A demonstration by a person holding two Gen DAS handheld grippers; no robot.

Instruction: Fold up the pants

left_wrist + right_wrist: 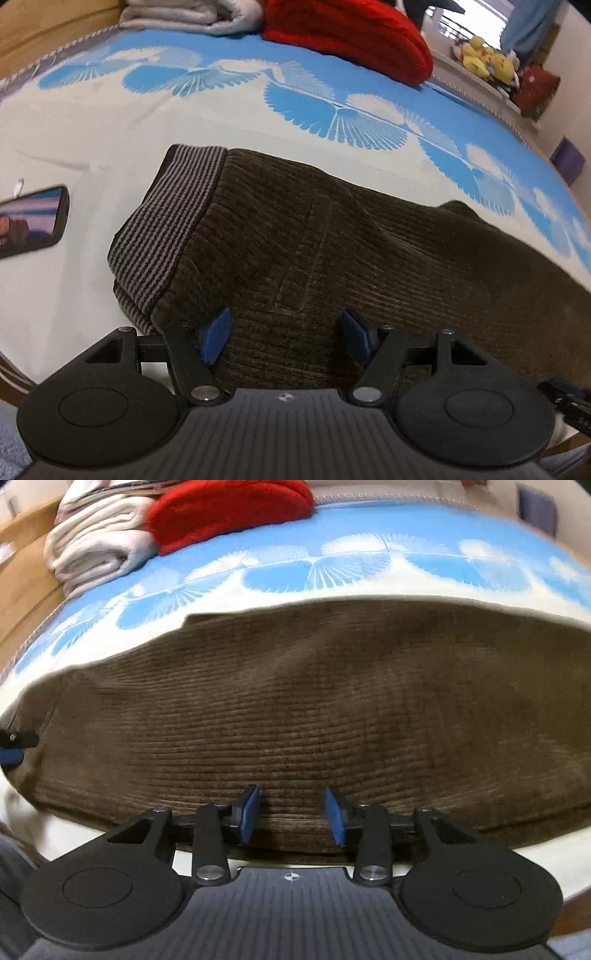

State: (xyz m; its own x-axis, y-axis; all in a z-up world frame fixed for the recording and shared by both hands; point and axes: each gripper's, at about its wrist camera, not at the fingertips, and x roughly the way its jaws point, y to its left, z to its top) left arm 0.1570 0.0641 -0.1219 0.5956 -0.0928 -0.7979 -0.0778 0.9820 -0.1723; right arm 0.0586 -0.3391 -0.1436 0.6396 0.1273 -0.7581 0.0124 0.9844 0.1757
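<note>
Left gripper, nearest the lens: blue pads stand wide apart above the dark brown corduroy pants; nothing is pinched between them. Right gripper: pads at a narrower gap over the near edge of the same pants; cloth lies below the gap, and no fold is clamped.

Pants lie flat on the bed sheet, which is pale with blue fan-shaped prints. Striped grey-and-black waistband sits at the left end in the left wrist view, doubled so that two layers show. Corduroy ribs run crosswise in the right wrist view.

Phone with a lit screen lies on the sheet left of the waistband, apart from it. Red cushion and folded grey blanket sit at the far side of the bed, touching each other. Yellow plush toys rest on a ledge beyond the bed. Right wrist view is slightly blurred.
</note>
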